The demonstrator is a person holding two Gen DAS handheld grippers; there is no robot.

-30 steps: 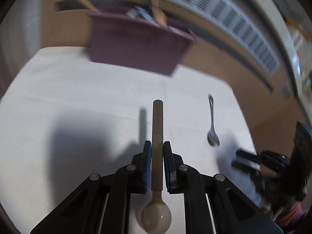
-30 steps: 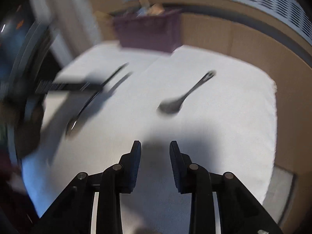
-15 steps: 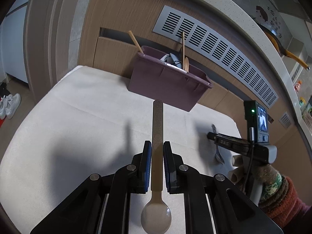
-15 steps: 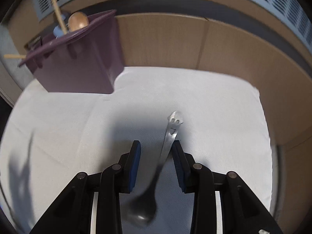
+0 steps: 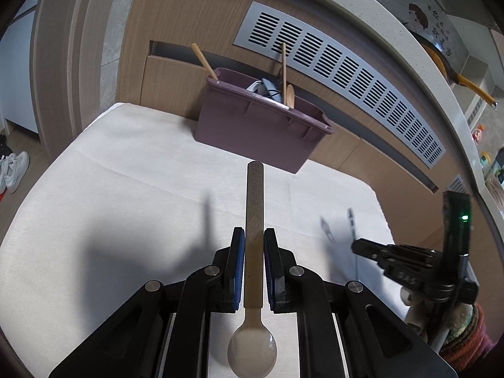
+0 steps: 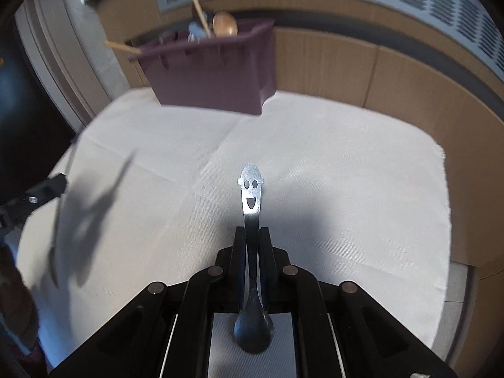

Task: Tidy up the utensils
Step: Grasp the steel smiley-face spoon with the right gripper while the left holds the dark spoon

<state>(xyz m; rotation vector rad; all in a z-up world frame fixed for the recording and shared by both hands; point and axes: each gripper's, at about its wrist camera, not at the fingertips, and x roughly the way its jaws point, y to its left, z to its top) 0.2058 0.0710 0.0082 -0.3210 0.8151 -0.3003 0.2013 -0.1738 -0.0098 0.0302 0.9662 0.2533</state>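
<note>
Holding now: your left tool is clamped on the flat handle of a beige plastic spoon, with its blue pads pressing the handle from both sides.
Left spoon pose: the handle runs forward past your fingertips and the round bowl sits back between the black arms, hollow side up.
Right tool: your right tool is closed tight on the thin neck of a shiny steel spoon, and nothing else is between the jaws.
Right spoon pose: the handle end, cut with a smiling face, points forward and the dark bowl lies back between the arms; in the left wrist view this spoon is only a blur by the tool's tip.
Worktop: a white cloth covers the worktop below both tools and carries their shadows.
Bin: a deep purple plastic bin stands on the far edge of the cloth, against the wood-panelled wall, well apart from both tools.
Bin contents: wooden utensils stick up out of it, one with a rounded wooden head; some pale items lie among them, too small to tell.
Your hand: a knitted multicoloured sleeve shows behind your right tool.
Wall: a long slotted grey vent runs above the bin.
Floor: white shoes lie at the far left.
</note>
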